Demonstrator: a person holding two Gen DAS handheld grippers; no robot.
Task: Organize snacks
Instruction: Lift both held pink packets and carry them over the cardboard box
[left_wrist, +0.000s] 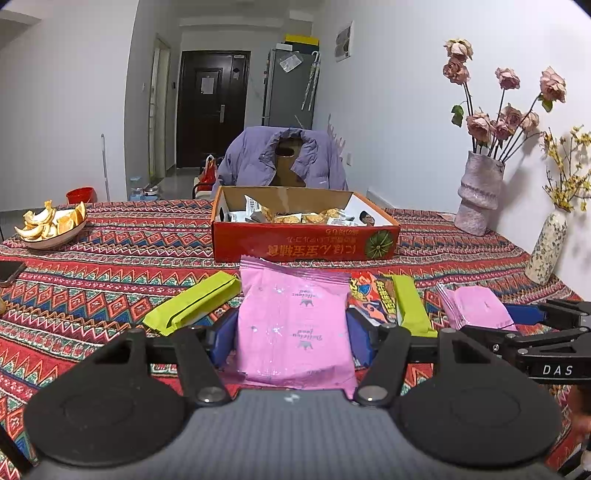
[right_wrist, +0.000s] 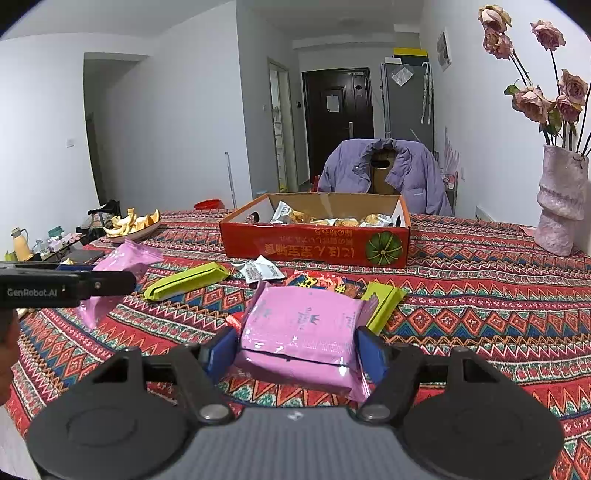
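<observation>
My left gripper (left_wrist: 291, 336) is shut on a pink snack pack (left_wrist: 293, 325) and holds it above the patterned tablecloth; it also shows in the right wrist view (right_wrist: 122, 264). My right gripper (right_wrist: 297, 350) is shut on a second pink snack pack (right_wrist: 303, 328), low over the table; it also shows in the left wrist view (left_wrist: 476, 308). A red cardboard box (left_wrist: 306, 243) with several wrapped snacks stands straight ahead, also in the right wrist view (right_wrist: 317, 245). Two green packs (left_wrist: 192, 302) (left_wrist: 410, 304), a red-orange pack (left_wrist: 369, 291) and a small white pack (right_wrist: 260, 271) lie on the cloth.
A bowl of orange peels (left_wrist: 51, 225) and a dark phone (left_wrist: 9, 271) sit at the left. Two vases with flowers (left_wrist: 478, 195) (left_wrist: 546, 247) stand at the right by the wall. A chair with a purple jacket (left_wrist: 284, 158) stands behind the box.
</observation>
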